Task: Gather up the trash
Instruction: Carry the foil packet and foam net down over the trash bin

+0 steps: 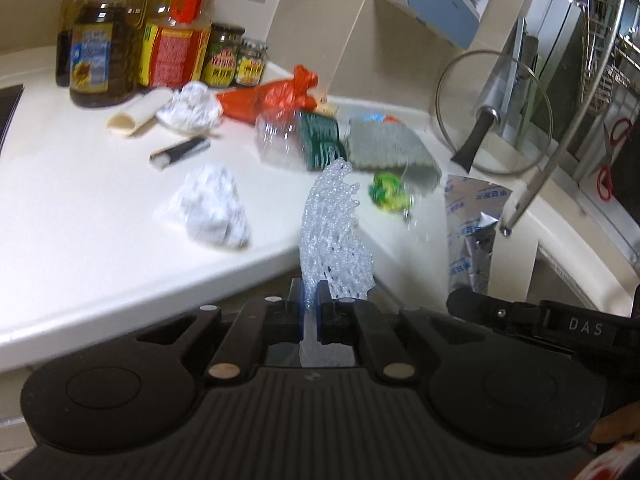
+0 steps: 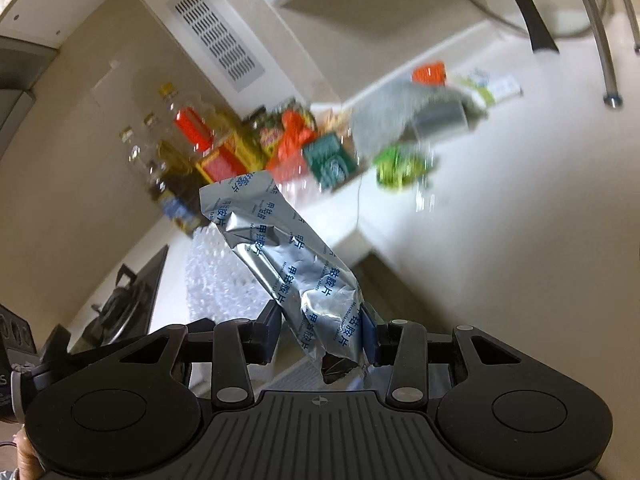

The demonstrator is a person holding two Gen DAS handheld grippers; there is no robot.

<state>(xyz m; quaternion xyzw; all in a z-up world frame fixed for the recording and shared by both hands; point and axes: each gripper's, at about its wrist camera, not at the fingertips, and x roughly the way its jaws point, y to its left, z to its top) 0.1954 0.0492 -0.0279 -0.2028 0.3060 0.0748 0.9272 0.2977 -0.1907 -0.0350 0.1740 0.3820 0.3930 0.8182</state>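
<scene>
My left gripper [image 1: 308, 304] is shut on a white foam fruit net [image 1: 332, 236] and holds it up off the front edge of the white counter [image 1: 100, 208]. My right gripper [image 2: 320, 332] is shut on a silver foil packet with blue print [image 2: 280, 256]; the packet also shows in the left wrist view [image 1: 472, 228]. The foam net shows behind the packet in the right wrist view [image 2: 216, 280]. On the counter lie crumpled paper [image 1: 212, 208], another paper wad [image 1: 190, 108], a red plastic bag [image 1: 276, 94], a clear plastic cup [image 1: 280, 136], a green wrapper [image 1: 390, 192] and a small black-and-white tube [image 1: 180, 152].
Oil bottles [image 1: 100, 52] and jars [image 1: 228, 56] stand at the back left. A grey cloth [image 1: 388, 148], a green pack [image 1: 320, 140], a glass lid [image 1: 496, 112] and a tap [image 1: 560, 140] lie towards the sink. A stove [image 2: 124, 300] shows in the right wrist view.
</scene>
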